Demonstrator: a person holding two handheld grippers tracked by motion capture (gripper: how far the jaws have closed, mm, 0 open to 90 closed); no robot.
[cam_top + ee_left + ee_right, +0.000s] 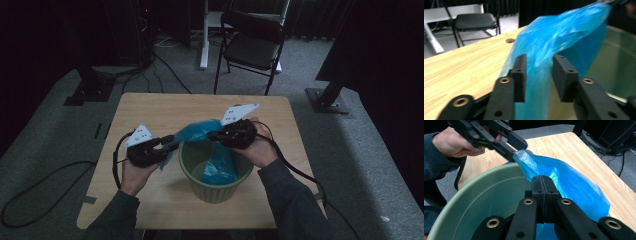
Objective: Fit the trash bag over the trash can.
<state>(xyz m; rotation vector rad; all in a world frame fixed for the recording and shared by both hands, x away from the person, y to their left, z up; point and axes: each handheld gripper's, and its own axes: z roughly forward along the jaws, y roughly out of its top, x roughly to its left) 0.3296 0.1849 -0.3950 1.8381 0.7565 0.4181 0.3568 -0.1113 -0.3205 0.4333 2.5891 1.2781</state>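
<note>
One blue plastic bag [207, 137] being stretched over one green pot [216, 192] by two grippers.

The bag is hanging partly inside the pot and partly draping over its far-left rim, near the middle of the single wooden table [150, 107]. The right gripper [543, 185] is pinching the bag's edge, jaws pressed together. The left gripper [538, 72] is reaching around the bag with jaws parted, film lying between them. One folding chair [252, 42] is standing beyond the table.

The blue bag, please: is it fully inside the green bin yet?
Partly in: the bag drapes over the bin rim, its bottom inside.
</note>
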